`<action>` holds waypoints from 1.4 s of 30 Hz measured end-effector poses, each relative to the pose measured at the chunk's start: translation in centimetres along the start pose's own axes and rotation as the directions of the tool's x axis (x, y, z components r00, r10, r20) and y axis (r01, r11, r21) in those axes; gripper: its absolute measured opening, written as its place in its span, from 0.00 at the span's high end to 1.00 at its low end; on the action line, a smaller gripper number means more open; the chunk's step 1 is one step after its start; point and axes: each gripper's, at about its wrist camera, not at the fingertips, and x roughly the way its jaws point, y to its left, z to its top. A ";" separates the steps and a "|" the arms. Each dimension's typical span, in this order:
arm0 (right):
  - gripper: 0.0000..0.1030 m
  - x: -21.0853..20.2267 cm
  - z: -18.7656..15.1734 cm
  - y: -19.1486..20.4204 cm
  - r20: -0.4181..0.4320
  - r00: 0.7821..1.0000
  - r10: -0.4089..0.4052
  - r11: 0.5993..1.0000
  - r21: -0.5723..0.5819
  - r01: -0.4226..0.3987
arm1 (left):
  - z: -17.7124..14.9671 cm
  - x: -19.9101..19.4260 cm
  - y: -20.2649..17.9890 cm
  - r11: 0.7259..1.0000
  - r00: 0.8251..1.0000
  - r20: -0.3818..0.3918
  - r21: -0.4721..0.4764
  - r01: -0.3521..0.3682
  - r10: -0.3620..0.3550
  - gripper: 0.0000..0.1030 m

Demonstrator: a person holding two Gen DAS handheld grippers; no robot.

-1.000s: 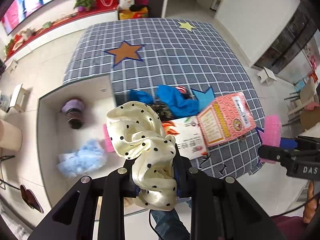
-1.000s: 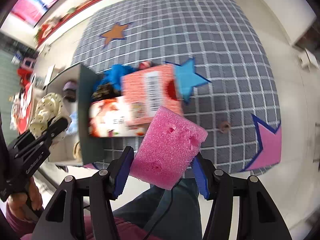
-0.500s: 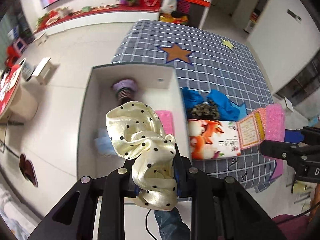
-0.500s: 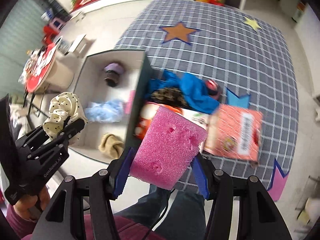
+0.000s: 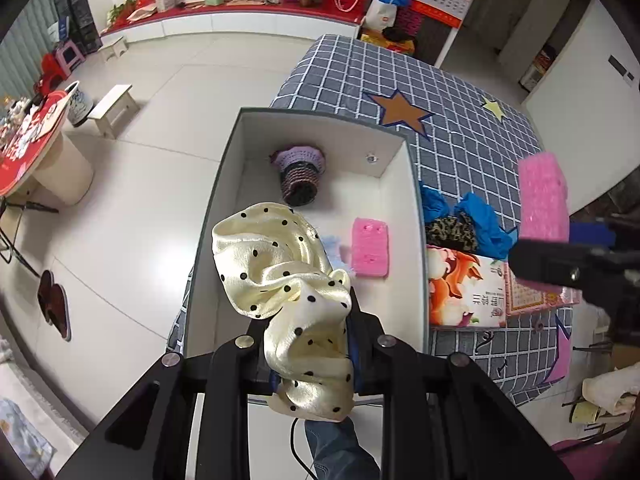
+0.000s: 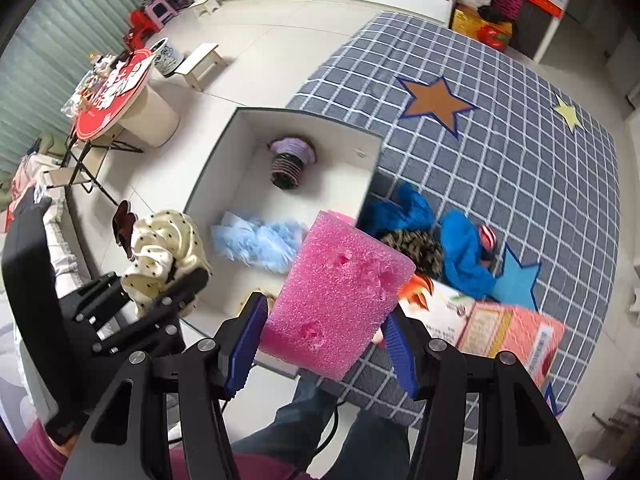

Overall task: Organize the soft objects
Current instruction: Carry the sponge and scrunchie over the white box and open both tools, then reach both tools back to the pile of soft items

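Soft things are seen in two places: some lie inside an open white rectangular box [image 5: 394,184], others on the grey checked cloth [image 5: 460,148] beside it. A cream satin scrunchie with black dots [image 5: 288,280] is clamped between the left tongs [image 5: 310,344], and it hangs above the near end of the box. In the right wrist view the same scrunchie [image 6: 164,248] is seen at the left tongs [image 6: 168,280], just outside the box's left wall. A pink foam sponge block [image 6: 340,292] is pinched between the blue pads of the right tongs [image 6: 324,340], which are closed on its two sides; it is held above the near right corner of the box, where the wall meets the cloth. Inside the box, a purple and dark crocheted hat [image 5: 300,176] is seen near the far wall, a smaller flat pink sponge [image 5: 370,246] lies against the right wall, and a fluffy light-blue piece [image 6: 256,242] lies in the middle. On the cloth, just right of the box, crumpled blue fabric [image 6: 460,248] and a leopard-print piece [image 6: 416,248] are heaped together. Touching that heap on the near side, a printed carton with an orange picture [image 5: 464,284] is laid flat, with a pink carton [image 6: 512,332] resting against it. A person's blue trouser leg [image 6: 296,432] is visible beneath the tongs.
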 end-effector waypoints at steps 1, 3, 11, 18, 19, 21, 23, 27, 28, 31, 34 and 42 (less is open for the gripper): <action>0.43 0.2 0.4 0.3 -0.002 1.000 0.002 1.000 -0.009 -0.002 | 0.0 0.1 0.1 1.000 1.000 -0.002 -0.003 -0.004 0.004 0.74; 0.43 0.5 1.0 0.8 -0.006 1.000 0.004 1.000 -0.025 -0.004 | 0.1 0.4 0.4 1.000 1.000 -0.006 -0.009 -0.009 0.009 0.74; 0.43 2.0 3.0 2.0 -0.022 1.000 0.005 0.997 -0.070 -0.007 | 0.5 1.7 0.9 0.999 0.999 -0.030 -0.026 -0.021 0.020 0.74; 0.43 3.1 4.1 2.6 -0.038 0.999 0.012 0.996 -0.090 -0.015 | 0.7 2.8 1.3 0.999 0.998 -0.058 -0.042 -0.029 0.027 0.74; 0.43 3.3 4.3 2.7 -0.040 0.999 0.013 0.995 -0.095 -0.016 | 0.7 3.0 1.3 0.999 0.998 -0.062 -0.045 -0.030 0.027 0.74; 0.43 3.7 4.5 2.9 -0.044 0.999 0.014 0.995 -0.102 -0.018 | 0.8 3.2 1.4 0.998 0.997 -0.067 -0.047 -0.032 0.028 0.74; 0.43 4.1 4.8 3.1 -0.051 0.999 0.019 0.994 -0.109 -0.024 | 0.8 3.5 1.4 0.998 0.997 -0.074 -0.050 -0.029 0.026 0.74; 0.43 5.0 5.3 3.0 -0.064 0.997 0.031 0.993 -0.109 -0.037 | 0.9 4.2 1.3 0.998 0.996 -0.088 -0.056 -0.024 0.019 0.74; 0.43 5.2 5.5 3.0 -0.070 0.997 0.035 0.993 -0.106 -0.043 | 0.9 4.3 1.3 0.998 0.996 -0.093 -0.058 -0.024 0.018 0.74; 0.43 5.6 5.9 2.8 -0.074 0.996 0.043 0.992 -0.111 -0.052 | 1.0 4.5 1.4 0.998 0.995 -0.096 -0.063 -0.018 0.012 0.74; 0.43 5.8 6.4 2.8 -0.075 0.995 0.059 0.991 -0.114 -0.068 | 1.1 4.6 1.3 0.998 0.996 -0.089 -0.060 -0.020 0.015 0.73; 0.02 6.3 7.4 1.1 -0.095 0.991 0.094 0.992 -0.076 -0.101 | 1.1 3.6 0.9 0.998 0.999 -0.035 -0.063 -0.010 0.008 0.09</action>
